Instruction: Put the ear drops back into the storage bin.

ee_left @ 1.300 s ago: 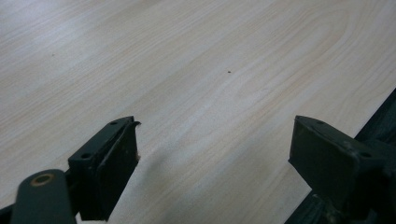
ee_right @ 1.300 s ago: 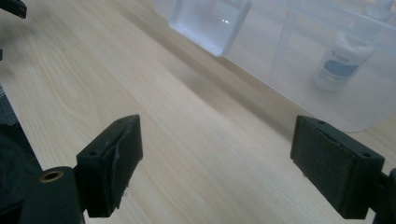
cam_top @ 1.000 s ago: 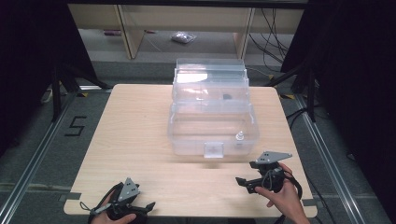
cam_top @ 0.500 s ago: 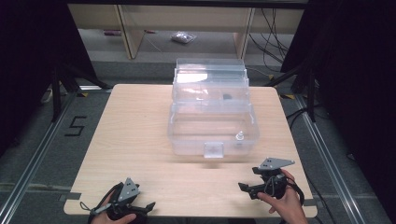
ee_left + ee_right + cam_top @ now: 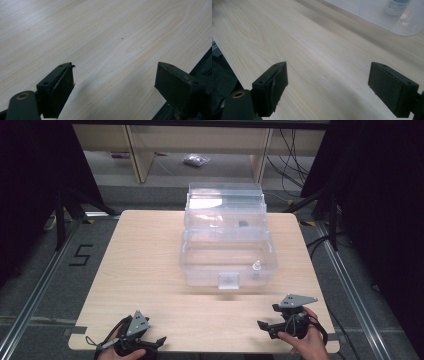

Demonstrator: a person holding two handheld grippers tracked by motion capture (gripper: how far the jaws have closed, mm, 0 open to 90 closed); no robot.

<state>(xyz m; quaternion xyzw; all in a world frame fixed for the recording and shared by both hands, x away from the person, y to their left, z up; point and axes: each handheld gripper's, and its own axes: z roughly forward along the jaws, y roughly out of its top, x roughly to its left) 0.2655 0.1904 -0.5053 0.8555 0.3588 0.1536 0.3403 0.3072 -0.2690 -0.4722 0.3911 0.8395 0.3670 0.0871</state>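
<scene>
The left gripper (image 5: 159, 340) rests low at the near left edge of the tabletop (image 5: 150, 265), its jaws spread wide over bare wood. In the middle stands the clear plastic box (image 5: 227, 255), open, with a small white bottle (image 5: 256, 266) inside. The right gripper (image 5: 261, 325) is near the front right, jaws also spread, holding nothing.

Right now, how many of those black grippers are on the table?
2. The left gripper sits at the table's near left edge; the right gripper is at the near right, in front of the clear plastic box. Both have jaws wide apart, holding nothing.
</scene>
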